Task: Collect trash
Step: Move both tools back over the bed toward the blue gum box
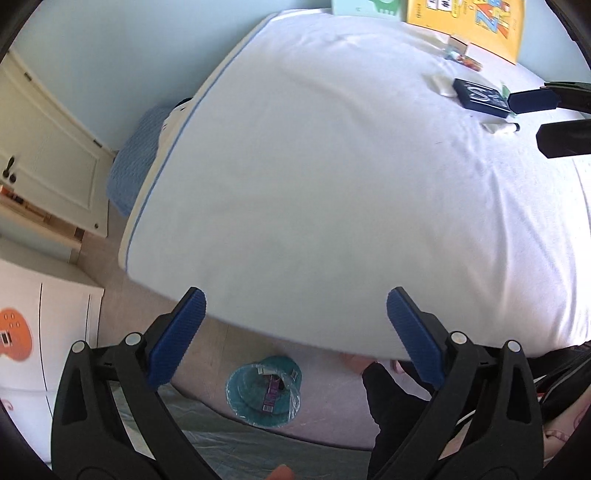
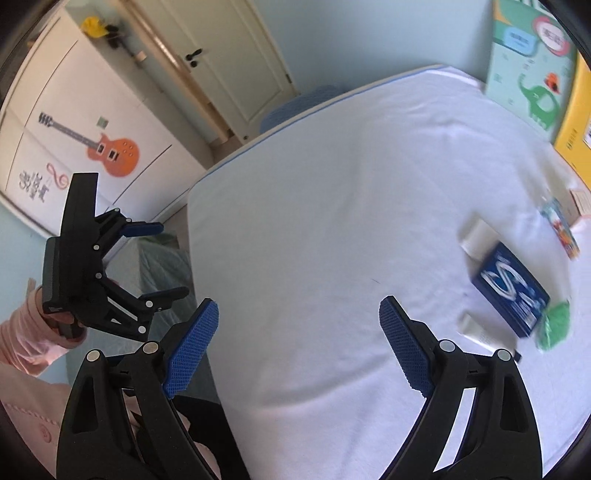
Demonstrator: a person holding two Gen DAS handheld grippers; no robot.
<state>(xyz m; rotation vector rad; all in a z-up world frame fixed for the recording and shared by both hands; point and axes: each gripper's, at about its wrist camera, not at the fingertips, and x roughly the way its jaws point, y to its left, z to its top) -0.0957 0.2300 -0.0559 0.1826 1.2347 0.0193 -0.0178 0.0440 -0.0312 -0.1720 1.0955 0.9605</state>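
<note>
Left wrist view showed the left gripper [image 1: 295, 325] wide open, holding nothing, over the bed's [image 1: 332, 184] edge; the right gripper [image 2: 299, 343] was open and empty too.

Bright, even daylight in both views, no hard shadows. White bed sheet [image 1: 332, 166] near blown out, creases only faintly shaded. Slight cool blue cast over sheet and wall. Heavy fisheye bending: bed edge bowed, door [image 2: 236, 62] and cabinet lines curved, black vignette in all corners. Left wrist view fairly sharp at centre, soft toward the rim; teal bin [image 1: 264, 391] on the floor readable, yellow poster [image 1: 469, 22] smeared at top edge. Right wrist view motion-blurred: dark blue box [image 2: 511, 291] and green scrap [image 2: 554, 325] streaked, print unreadable; guitar sticker [image 2: 107, 147] soft. Blue pads [image 2: 192, 347] crisp, texture visible. Soft shade under the mattress overhang.
</note>
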